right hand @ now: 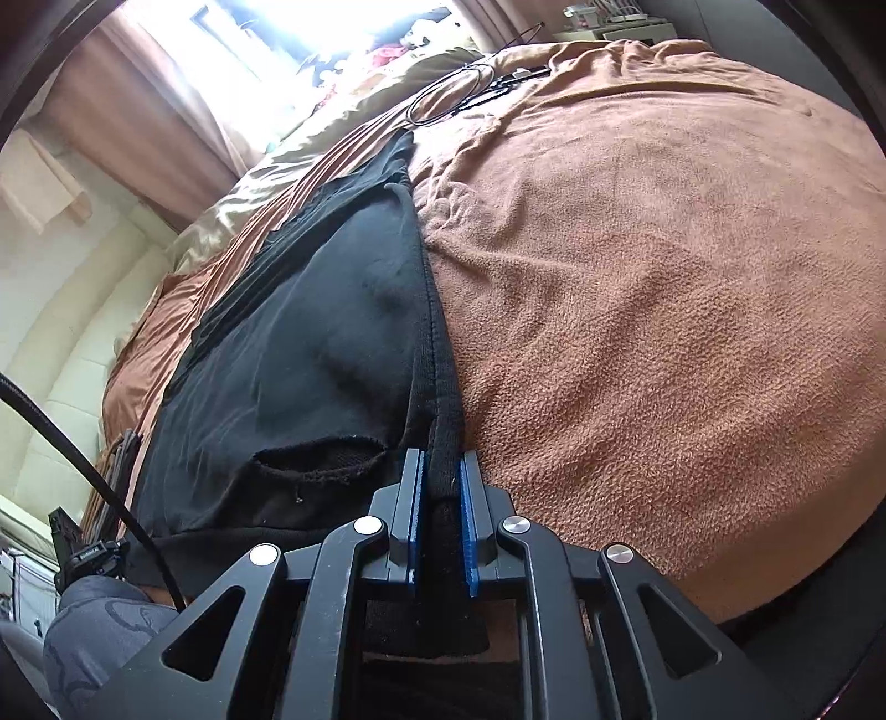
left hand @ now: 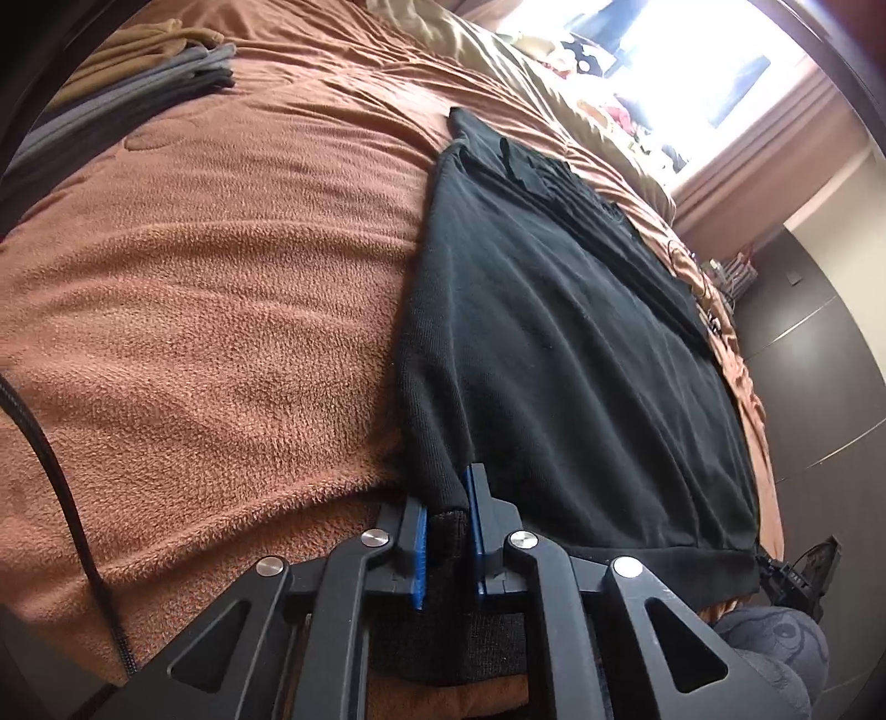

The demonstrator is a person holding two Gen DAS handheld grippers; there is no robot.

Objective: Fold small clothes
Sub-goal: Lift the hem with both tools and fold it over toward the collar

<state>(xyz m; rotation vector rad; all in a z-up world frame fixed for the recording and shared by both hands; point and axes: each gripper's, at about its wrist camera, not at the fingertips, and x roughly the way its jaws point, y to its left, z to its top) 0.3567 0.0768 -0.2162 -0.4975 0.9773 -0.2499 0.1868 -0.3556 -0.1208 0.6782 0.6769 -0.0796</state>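
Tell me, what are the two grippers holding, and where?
Both hold the black garment by its near hem: the left gripper pinches its left bottom corner, the right gripper its right bottom corner.

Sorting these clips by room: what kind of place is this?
Most likely a bedroom: a bed under a brown blanket, pillows near a curtained window, and folded clothes stacked on it.

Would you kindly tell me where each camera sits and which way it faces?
Left wrist: on the left gripper, looking along the black knit garment on the brown fleece blanket; a patterned grey knee shows.
Right wrist: on the right gripper, clamping the garment's opposite edge; the same knee shows.
Shared: garment, blanket, bright window, each other's gripper.
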